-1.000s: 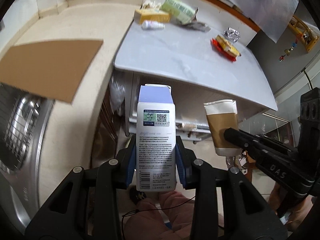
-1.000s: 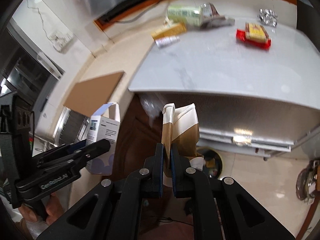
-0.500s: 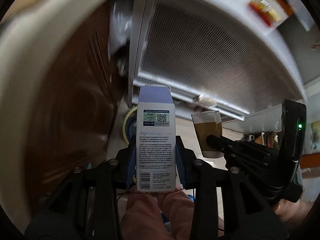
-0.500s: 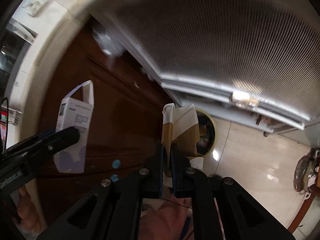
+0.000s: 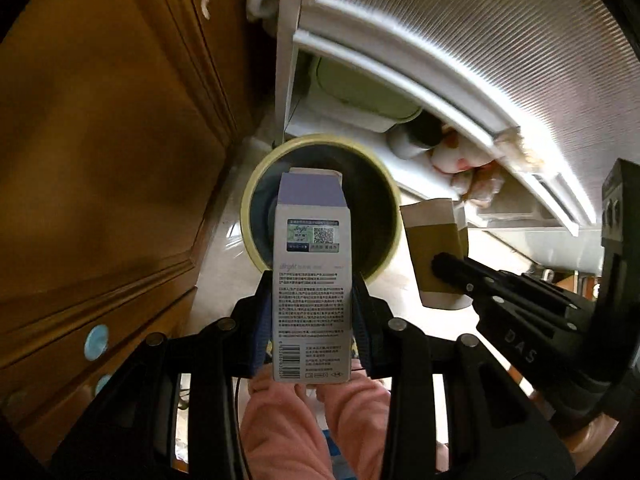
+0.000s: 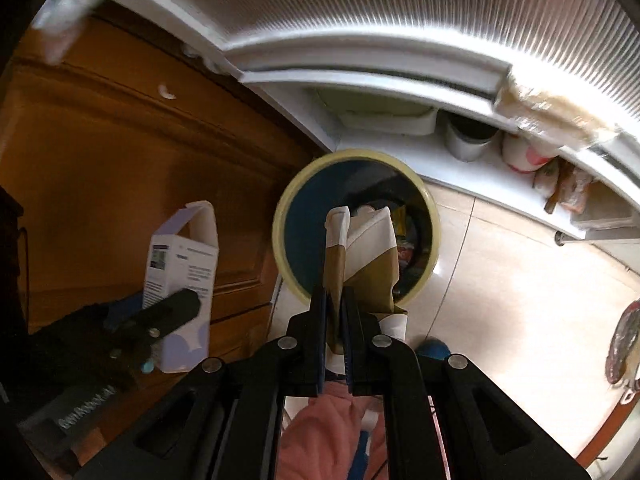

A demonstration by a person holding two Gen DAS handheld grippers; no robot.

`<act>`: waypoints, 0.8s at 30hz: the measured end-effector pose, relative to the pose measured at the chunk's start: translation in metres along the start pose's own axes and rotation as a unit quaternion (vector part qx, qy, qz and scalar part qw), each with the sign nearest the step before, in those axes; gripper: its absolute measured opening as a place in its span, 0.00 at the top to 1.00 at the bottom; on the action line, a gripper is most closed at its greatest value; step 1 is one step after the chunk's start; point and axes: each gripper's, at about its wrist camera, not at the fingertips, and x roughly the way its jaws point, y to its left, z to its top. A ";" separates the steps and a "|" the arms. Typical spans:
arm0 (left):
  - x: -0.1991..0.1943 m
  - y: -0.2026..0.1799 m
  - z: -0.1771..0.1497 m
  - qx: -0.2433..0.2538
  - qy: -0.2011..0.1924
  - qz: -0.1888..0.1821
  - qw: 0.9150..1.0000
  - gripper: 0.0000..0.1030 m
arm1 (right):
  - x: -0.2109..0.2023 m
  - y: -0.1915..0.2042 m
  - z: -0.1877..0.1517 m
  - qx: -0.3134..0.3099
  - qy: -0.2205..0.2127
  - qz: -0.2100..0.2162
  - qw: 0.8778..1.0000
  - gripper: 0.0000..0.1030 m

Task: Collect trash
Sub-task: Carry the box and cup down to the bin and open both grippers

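Right wrist: jaws grasp flattened cup (image 6: 362,256), hiding bin (image 6: 434,236) contents; left jaws clench carton (image 5: 312,280)

Home: wooden cabinet (image 5: 120,160), waste bin (image 6: 356,232)

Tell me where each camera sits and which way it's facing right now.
Left wrist: on the left tool, facing down at the bin on the floor; shows its fingers clamping the box, a pink sleeve, and the right tool holding the paper cup.
Right wrist: on the right tool, facing down at the bin; shows its fingers pinching the crushed cup, with the left tool and box alongside.
Shared: bin, box, cup, wooden cabinet.
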 end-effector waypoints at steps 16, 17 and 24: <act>0.041 0.010 0.035 0.009 0.011 0.021 1.000 0.32 | 0.045 -0.012 0.032 0.036 -0.014 0.016 0.999 0.66; 0.040 0.010 0.036 0.007 0.010 0.021 1.000 0.31 | 0.043 -0.013 0.033 0.038 -0.014 0.016 0.999 0.66; 0.024 0.006 0.036 0.015 0.003 0.031 0.999 0.22 | 0.015 -0.015 0.031 0.031 -0.024 0.011 0.999 0.66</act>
